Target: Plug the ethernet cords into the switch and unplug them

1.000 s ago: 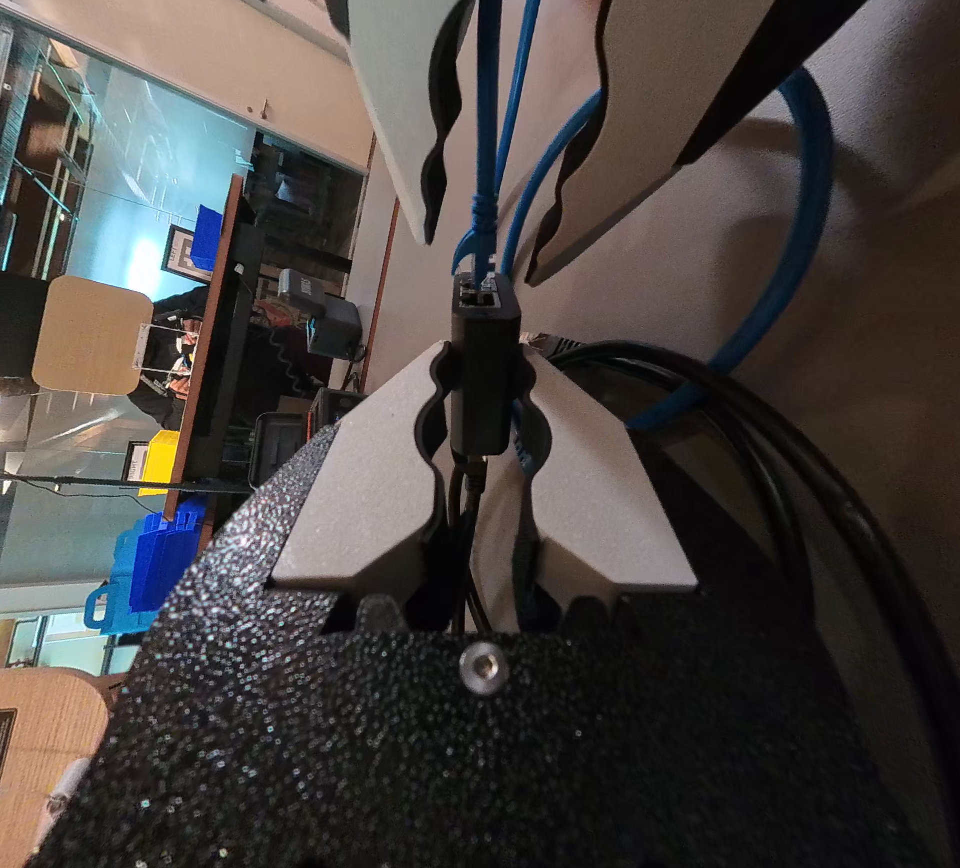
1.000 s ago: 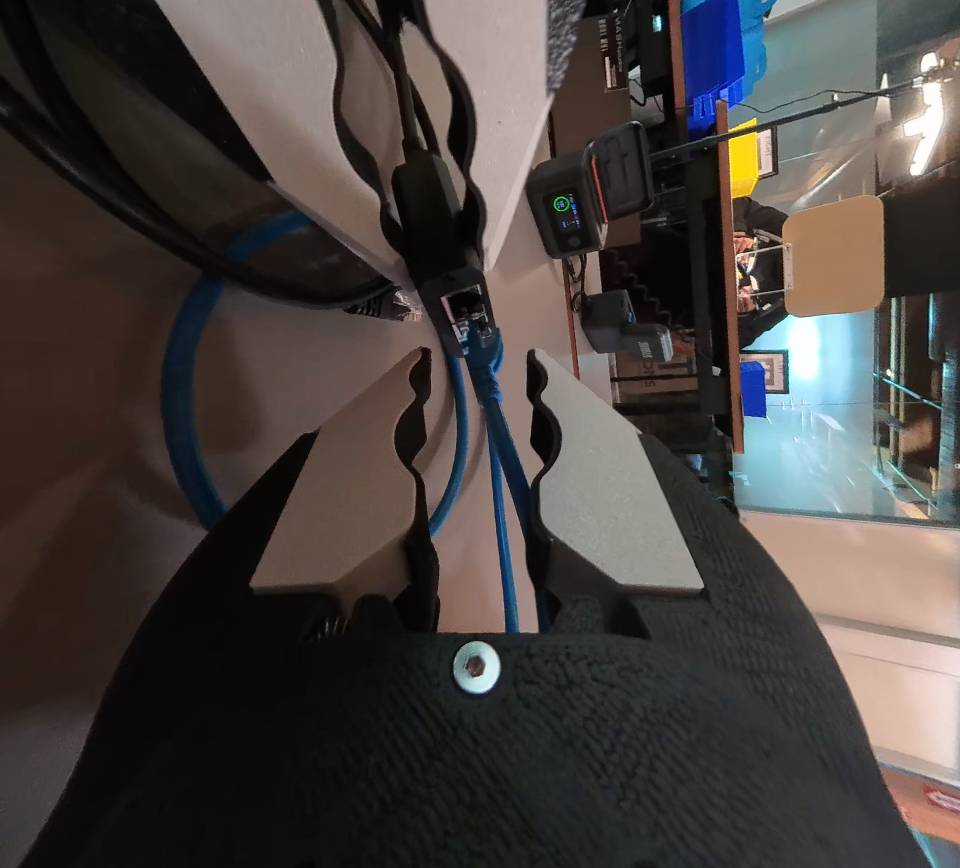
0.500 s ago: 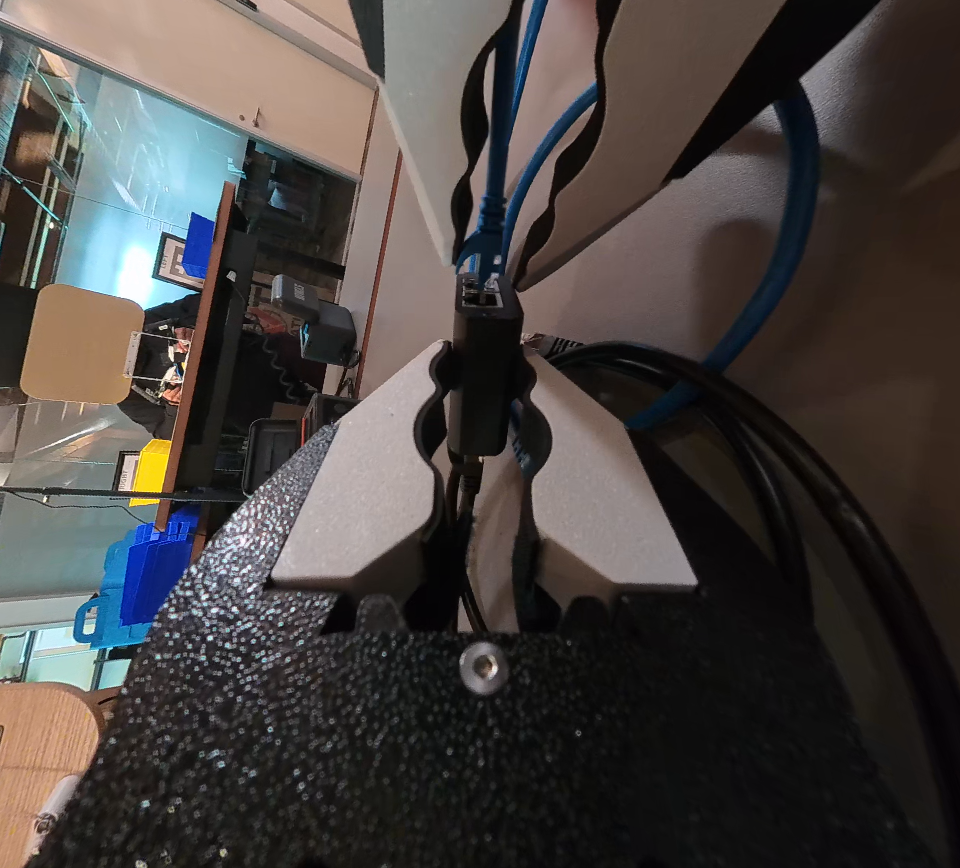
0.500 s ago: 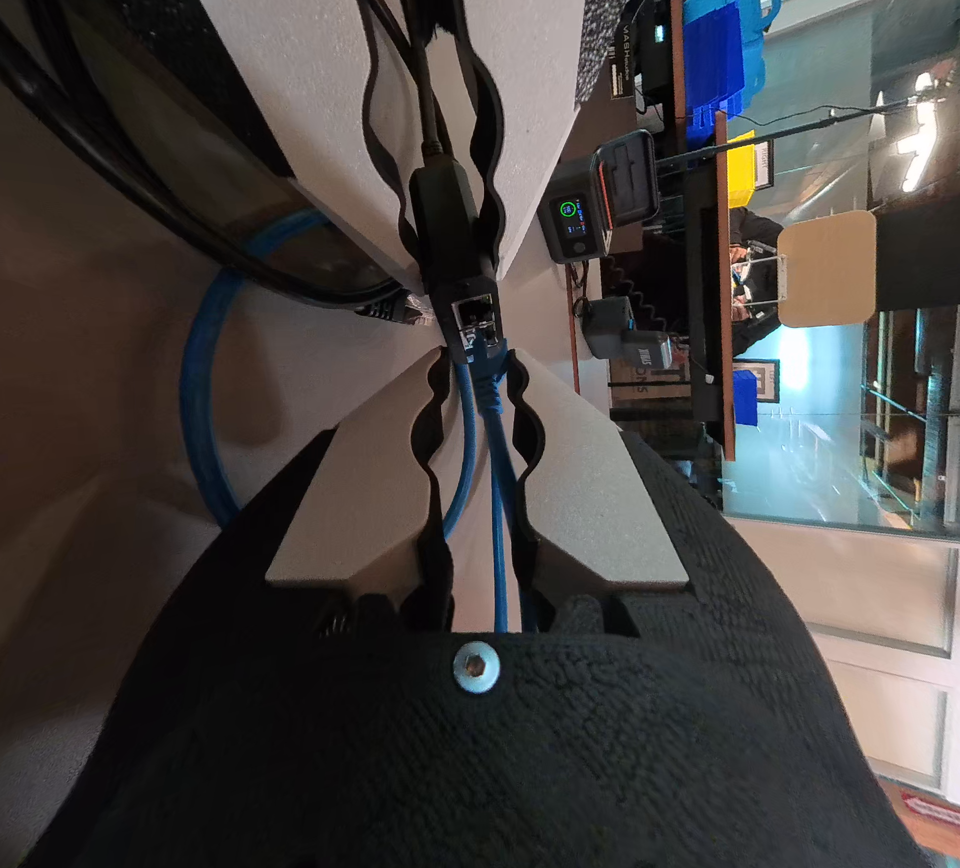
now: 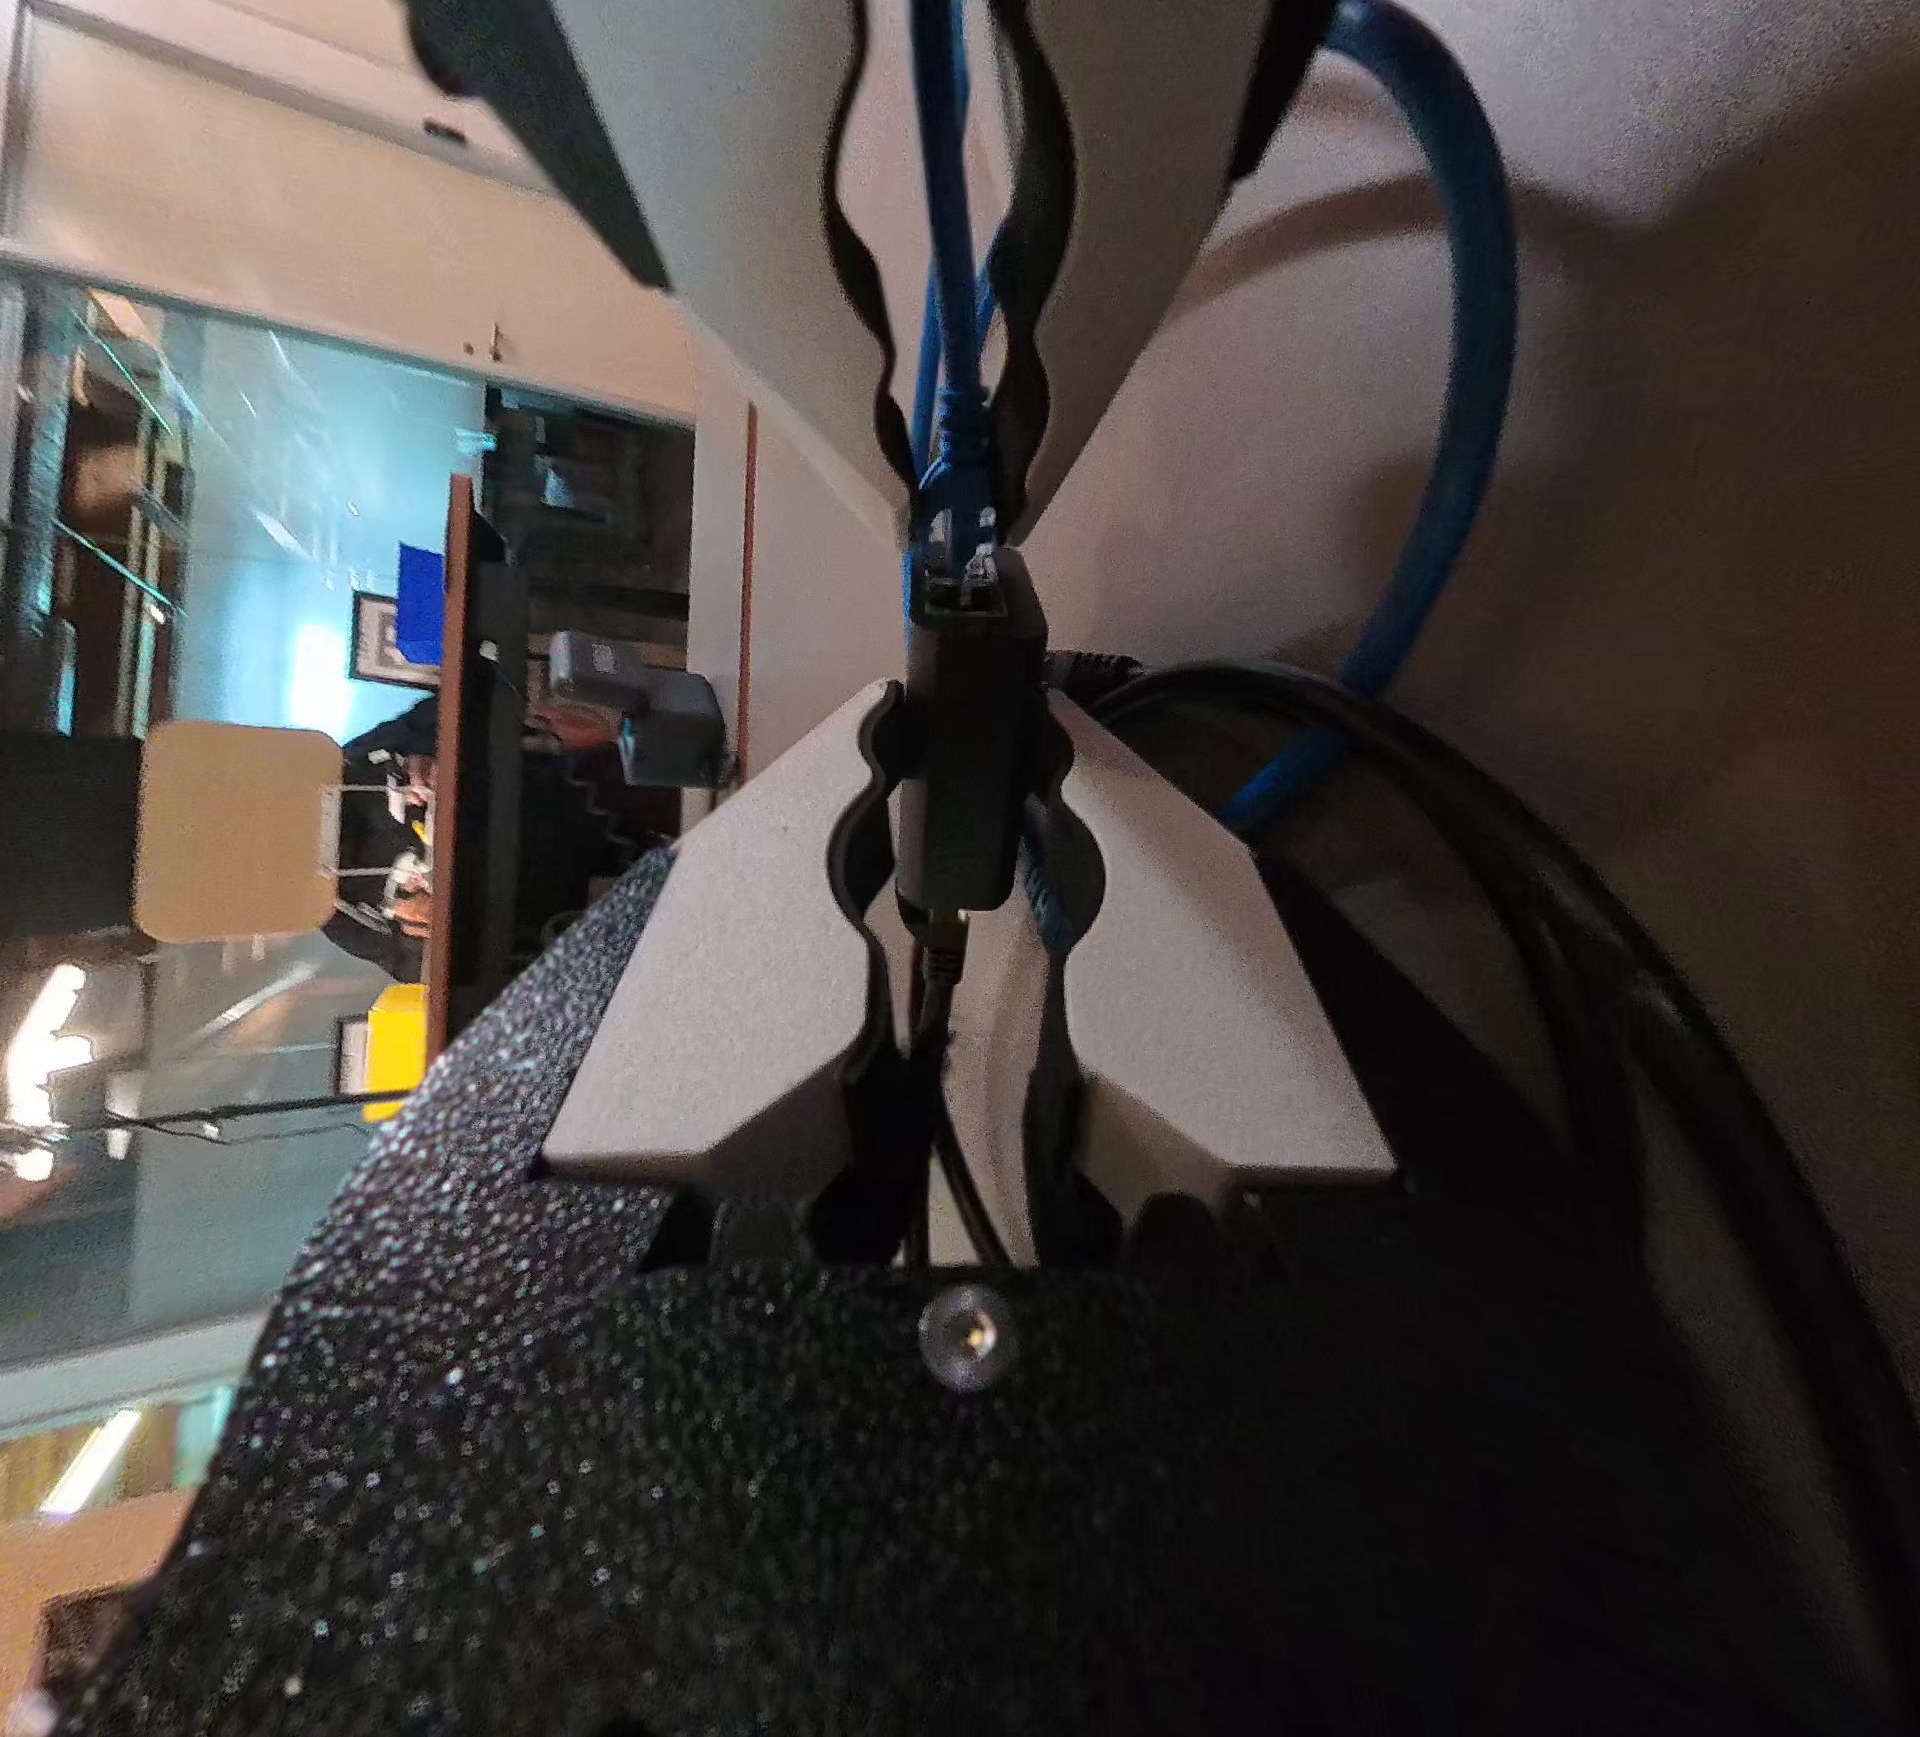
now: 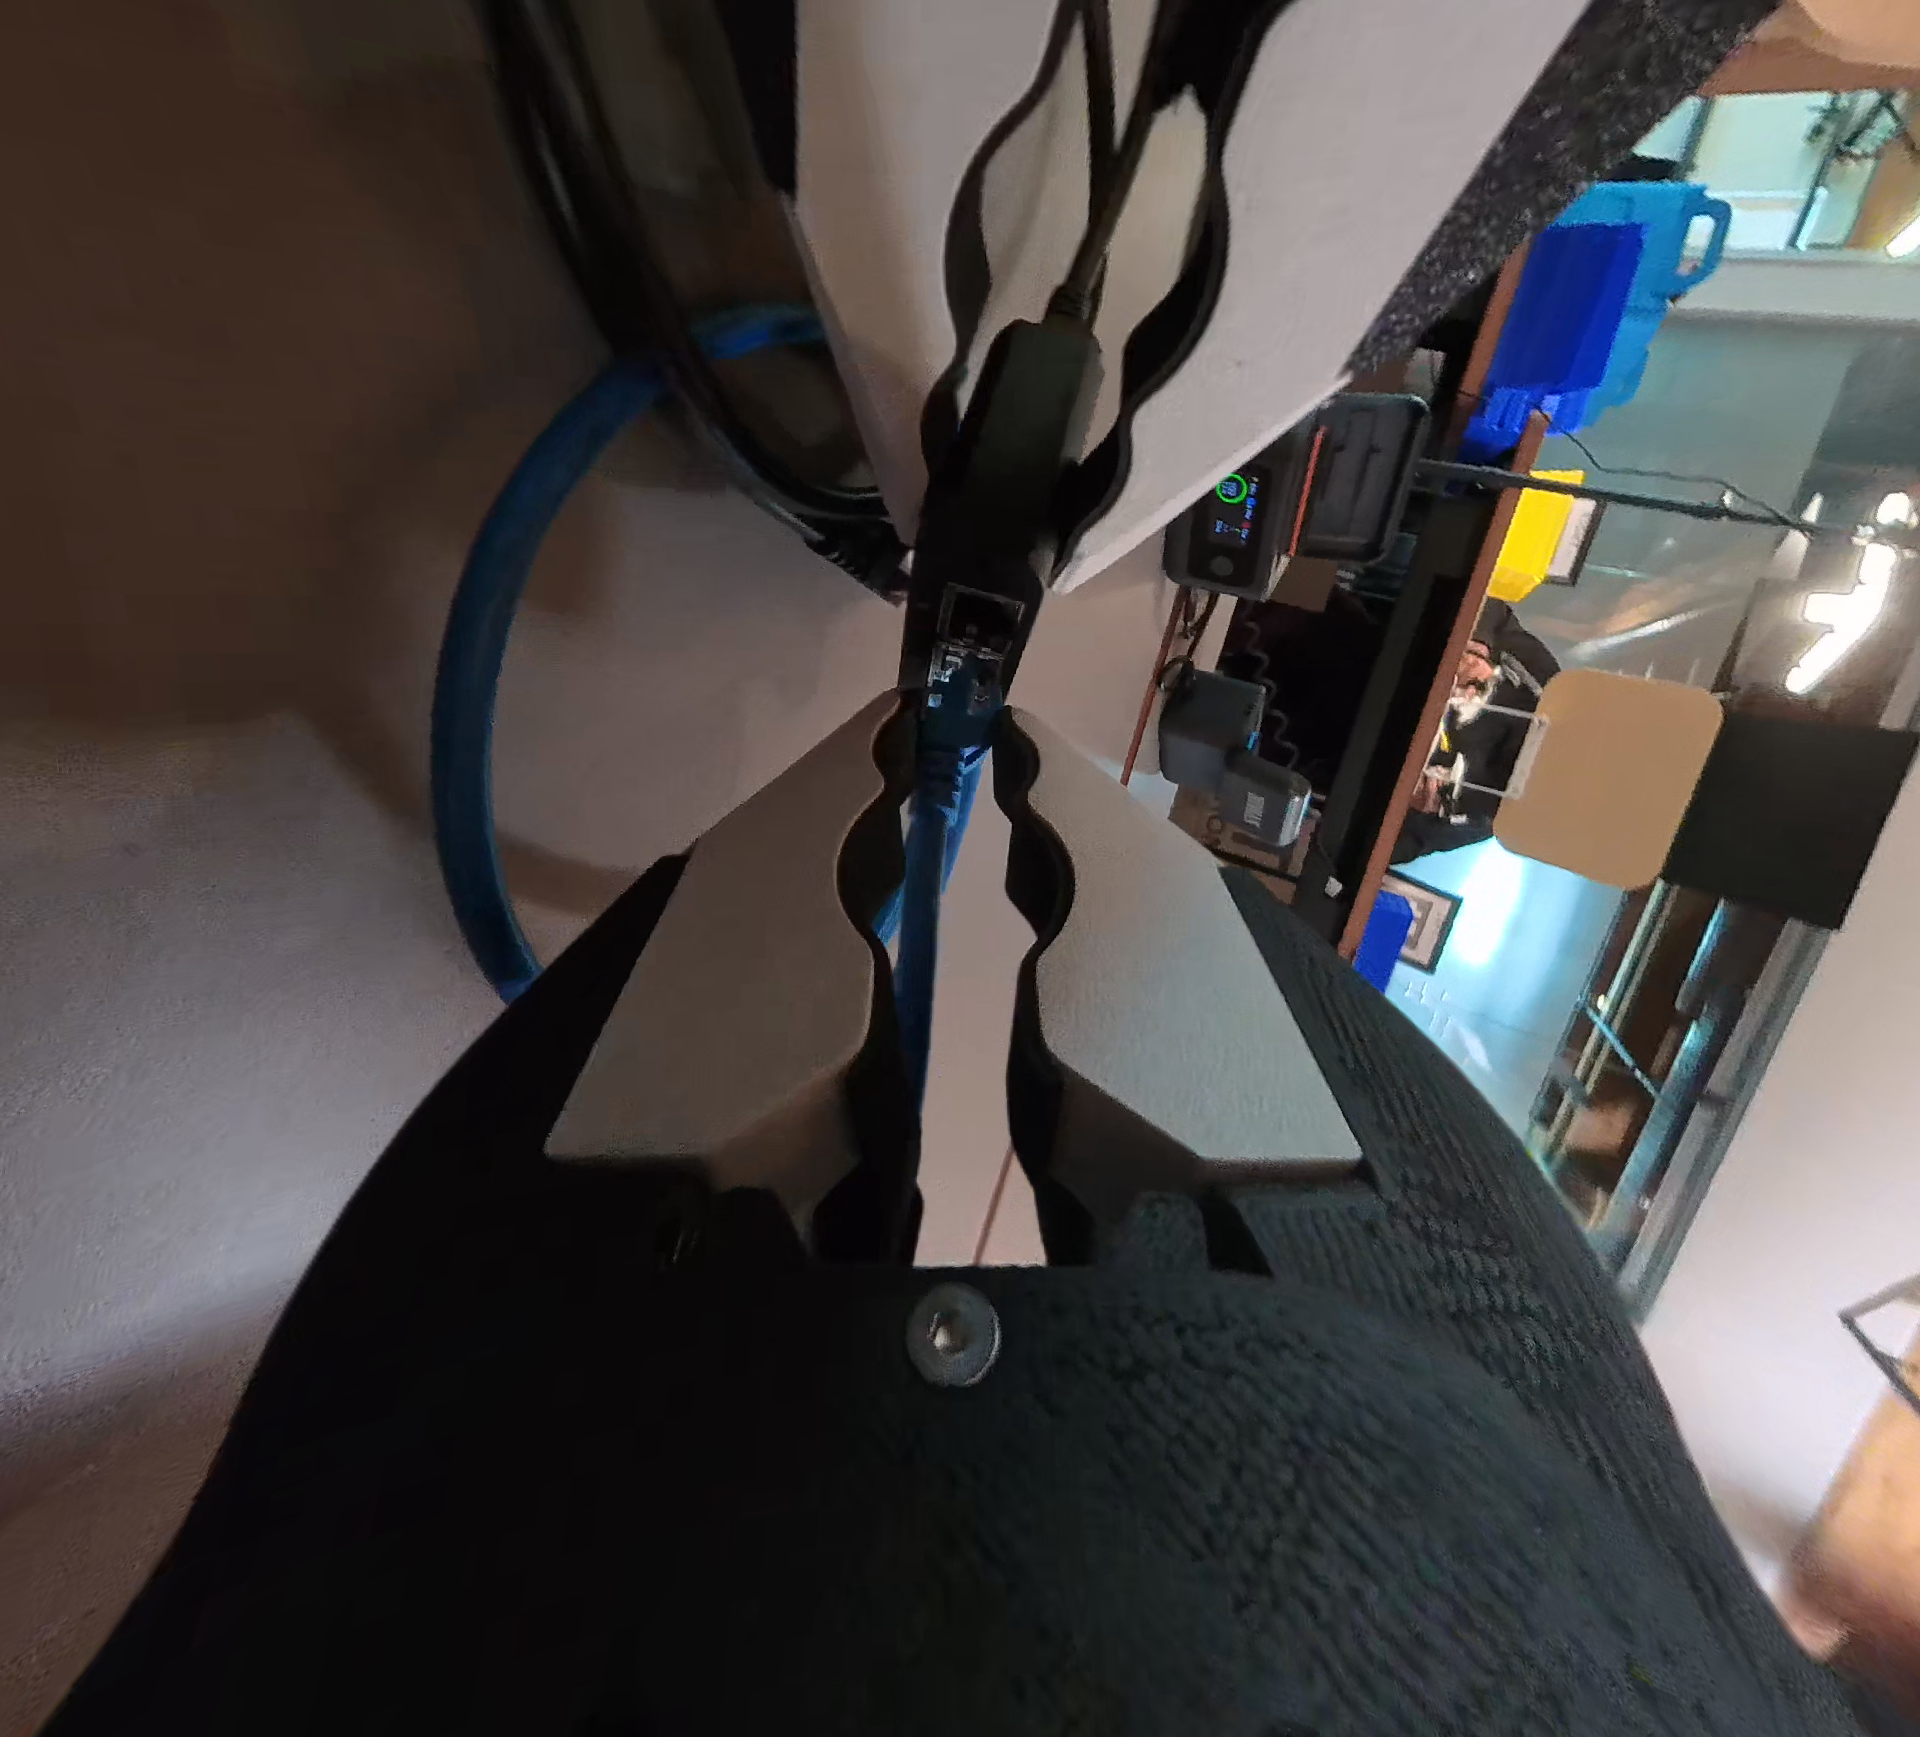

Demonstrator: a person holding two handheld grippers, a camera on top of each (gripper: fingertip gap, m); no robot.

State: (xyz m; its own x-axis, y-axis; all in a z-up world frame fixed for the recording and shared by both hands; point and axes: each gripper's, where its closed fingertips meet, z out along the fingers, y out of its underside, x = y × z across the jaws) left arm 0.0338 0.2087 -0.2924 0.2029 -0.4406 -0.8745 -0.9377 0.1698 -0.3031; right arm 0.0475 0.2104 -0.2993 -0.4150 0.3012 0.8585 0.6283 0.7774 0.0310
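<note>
In the left wrist view, at nine o'clock, a glass wall (image 5: 260, 461) shows a room behind it, with a person (image 5: 390, 840) at a desk, a blue bin (image 5: 421, 601) and a yellow bin (image 5: 400, 1027), all blurred; at centre the left gripper (image 5: 966, 731) is clamped on the switch (image 5: 966, 752), a small black box held upright between its wavy pads, with a thin black lead (image 5: 940, 981) running from its lower end toward six o'clock; at twelve o'clock the right gripper (image 5: 961, 482) comes in from above, closed on the blue plug (image 5: 961, 524), which sits at the mouth of the switch's port; whether it is fully seated cannot be told; the blue cord (image 5: 1475, 357) loops out toward two o'clock and comes back behind thick black cables (image 5: 1621, 960) at four o'clock, over the pale table (image 5: 1714, 337). In the right wrist view the cord (image 6: 468, 731) arcs at nine o'clock; at centre the right gripper (image 6: 951, 716) pinches the plug (image 6: 961, 690) just below the switch (image 6: 997, 492), gripped from twelve o'clock by the left gripper (image 6: 987, 560); at three o'clock stand a dark device (image 6: 1242, 524) with a lit screen and the bins (image 6: 1590, 316).
</note>
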